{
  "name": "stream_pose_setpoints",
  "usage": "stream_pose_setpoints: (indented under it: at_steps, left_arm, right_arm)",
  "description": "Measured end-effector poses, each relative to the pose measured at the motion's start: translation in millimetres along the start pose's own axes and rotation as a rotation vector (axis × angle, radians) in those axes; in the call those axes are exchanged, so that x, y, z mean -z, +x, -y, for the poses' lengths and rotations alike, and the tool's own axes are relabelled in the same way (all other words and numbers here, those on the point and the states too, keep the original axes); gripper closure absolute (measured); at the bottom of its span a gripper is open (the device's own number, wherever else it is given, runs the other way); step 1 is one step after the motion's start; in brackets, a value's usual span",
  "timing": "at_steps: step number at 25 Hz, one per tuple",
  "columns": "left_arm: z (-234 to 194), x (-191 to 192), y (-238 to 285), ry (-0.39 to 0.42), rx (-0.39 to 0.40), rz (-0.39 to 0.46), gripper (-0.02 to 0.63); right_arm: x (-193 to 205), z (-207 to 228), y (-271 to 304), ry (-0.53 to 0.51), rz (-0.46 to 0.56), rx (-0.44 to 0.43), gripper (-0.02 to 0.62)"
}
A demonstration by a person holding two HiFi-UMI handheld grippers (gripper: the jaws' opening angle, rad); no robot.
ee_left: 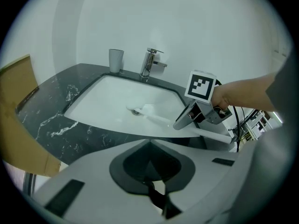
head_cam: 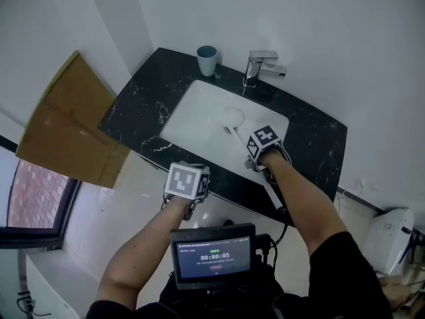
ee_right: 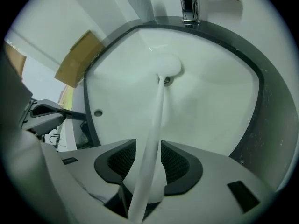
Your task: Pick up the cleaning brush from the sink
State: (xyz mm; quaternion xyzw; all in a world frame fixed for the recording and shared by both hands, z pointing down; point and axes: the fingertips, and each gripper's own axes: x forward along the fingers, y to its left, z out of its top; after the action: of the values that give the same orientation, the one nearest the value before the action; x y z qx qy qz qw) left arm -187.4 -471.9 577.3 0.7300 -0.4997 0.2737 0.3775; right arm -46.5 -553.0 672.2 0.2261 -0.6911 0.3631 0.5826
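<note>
A white cleaning brush [head_cam: 234,121] lies in the white sink [head_cam: 192,102], its round head by the drain and its long handle [ee_right: 156,120] sloping up over the front rim. My right gripper [ee_right: 148,149] points steeply down over that rim, open, with the handle running between its pads; I see no pad pressing on it. In the left gripper view it [ee_left: 189,118] hangs over the handle [ee_left: 159,120]. My left gripper [ee_left: 150,143] is shut and holds nothing, in front of the counter and to the left of the right one.
A dark marble counter [head_cam: 139,105] surrounds the sink, with a chrome faucet [head_cam: 260,65] and a blue cup [head_cam: 206,60] at the back. A cardboard sheet [head_cam: 66,121] leans at the left. A white fixture [head_cam: 390,238] stands at the right.
</note>
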Motion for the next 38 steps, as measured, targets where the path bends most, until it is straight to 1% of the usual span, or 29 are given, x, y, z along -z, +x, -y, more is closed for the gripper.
stream_pose_setpoints:
  at_steps: [6, 10, 11, 12, 13, 18, 21, 25, 30, 32, 33, 36, 38]
  left_arm:
    - [3, 2, -2, 0.002, 0.009, 0.011, 0.597]
    - [-3, 3, -6, 0.017, 0.010, 0.022, 0.597]
    - [-7, 5, -8, 0.020, 0.009, 0.020, 0.597]
    - [-10, 7, -9, 0.020, 0.009, 0.017, 0.597]
    - [-13, 9, -11, 0.019, 0.010, 0.012, 0.597]
    - [-24, 12, -21, 0.021, 0.010, 0.018, 0.597]
    - [-27, 12, -25, 0.025, 0.018, 0.019, 0.597]
    - [-29, 5, -34, 0.045, 0.028, 0.043, 0.597]
    - [-14, 6, -51, 0.076, 0.061, 0.063, 0.597]
    - [-5, 7, -58, 0.121, 0.071, 0.074, 0.597]
    - [0, 9, -62, 0.156, 0.076, 0.083, 0.597]
    - [18, 22, -70, 0.254, 0.091, 0.111, 0.597]
    - [25, 27, -76, 0.267, 0.099, 0.135, 0.597]
  right_arm:
    - [9, 5, 11, 0.001, -0.119, 0.131, 0.423]
    - [18, 7, 20, -0.045, -0.209, 0.207, 0.424]
    - [19, 6, 22, -0.058, -0.222, 0.220, 0.435]
    - [18, 5, 24, -0.069, -0.226, 0.231, 0.464]
    - [17, 4, 26, -0.074, -0.225, 0.239, 0.508]
    - [17, 0, 24, -0.062, -0.216, 0.242, 0.513]
    - [14, -3, 23, -0.034, -0.181, 0.218, 0.525]
    - [16, -17, 13, 0.008, -0.125, 0.124, 0.532]
    - [21, -37, -18, 0.008, -0.011, 0.083, 0.531]
    - [23, -45, -35, 0.016, 0.049, 0.067, 0.532]
    - [28, -49, -42, 0.017, 0.077, 0.054, 0.532]
    - [53, -64, -62, 0.005, 0.146, 0.009, 0.532]
    - [68, -73, -76, 0.001, 0.211, -0.019, 0.532]
